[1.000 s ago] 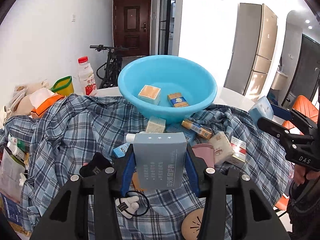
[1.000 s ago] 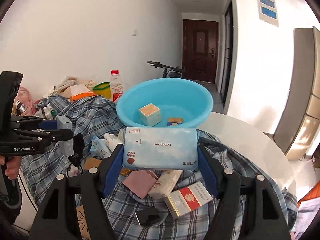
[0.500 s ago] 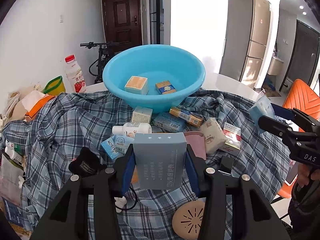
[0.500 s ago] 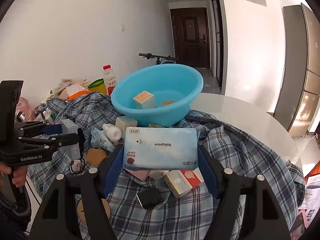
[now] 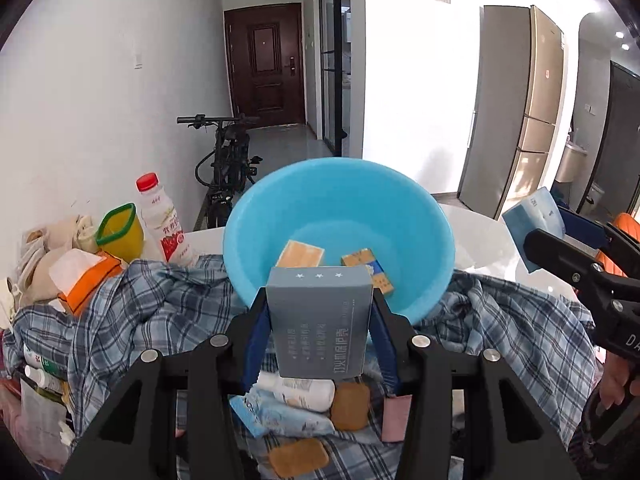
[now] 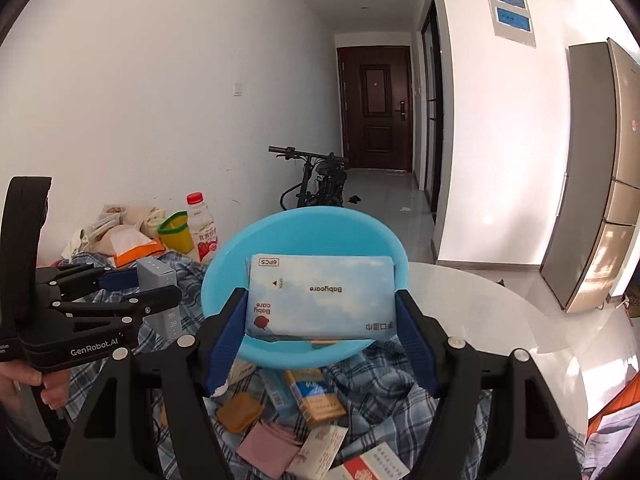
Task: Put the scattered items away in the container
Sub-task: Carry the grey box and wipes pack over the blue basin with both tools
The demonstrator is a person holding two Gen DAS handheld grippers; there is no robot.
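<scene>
basin (image 5: 340,208) sits at twelve o'clock ahead of you on the bench, left claw (image 5: 320,320) clamped on the grey box (image 5: 318,320) and right claw (image 6: 320,300) on the wipes pack (image 6: 320,296), so releasing short of the rim drops either onto the plaid cloth (image 5: 160,300).

The right gripper (image 6: 320,312) clamps a pale blue Babycare wipes pack (image 6: 320,298) between its blue pads, the pack held just in front of a blue basin (image 6: 224,280). Below the claw, small boxes lie scattered on a plaid cloth (image 6: 384,400). To its left, the left gripper (image 6: 132,292) holds a grey box (image 6: 158,276).
</scene>
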